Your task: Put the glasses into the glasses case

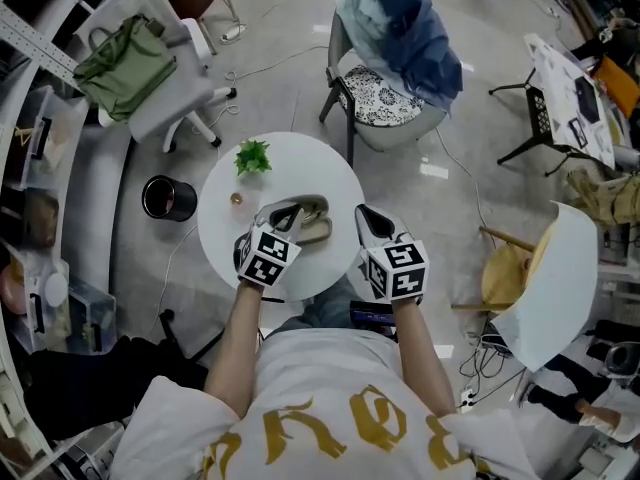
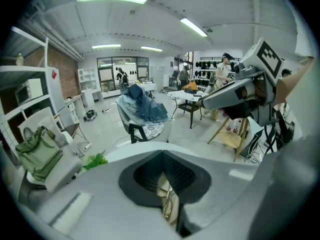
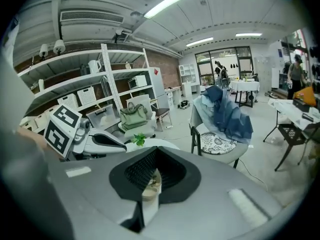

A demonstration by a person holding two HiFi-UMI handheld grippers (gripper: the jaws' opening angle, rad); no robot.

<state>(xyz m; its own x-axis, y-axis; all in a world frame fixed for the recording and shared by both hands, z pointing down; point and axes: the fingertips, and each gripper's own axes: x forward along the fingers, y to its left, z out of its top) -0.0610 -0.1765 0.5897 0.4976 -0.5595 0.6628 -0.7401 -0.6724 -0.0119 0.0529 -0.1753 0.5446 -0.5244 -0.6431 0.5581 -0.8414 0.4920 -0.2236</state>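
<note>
**Head view.**
- Round white table (image 1: 330,168), centre of frame.
- Open case (image 1: 318,224) on the table at mid-frame. Its contents are too small to tell from here.
- Potted plant (image 1: 253,156) on the table, up and to the left of the case.
- Left gripper (image 1: 283,215), tips over the left end of the case.
- Right gripper (image 1: 368,220), just right of the case and not touching it.

**Left gripper view.**
- Jaws all but together, leaving only a narrow slit at lower centre.
- Gold-rimmed glasses (image 2: 168,204) fill that slit against a pale lining. This reads as a pinch on the frame.

**Right gripper view.**
- Jaws drawn close with nothing between them.
- The case shows through the gap, further off.

**Step in hand (judged).** The glasses are being seated in the case.

**Next move (judged).** The left jaws must part without dragging the frame back out. The right gripper is placed to steady the case.
</note>
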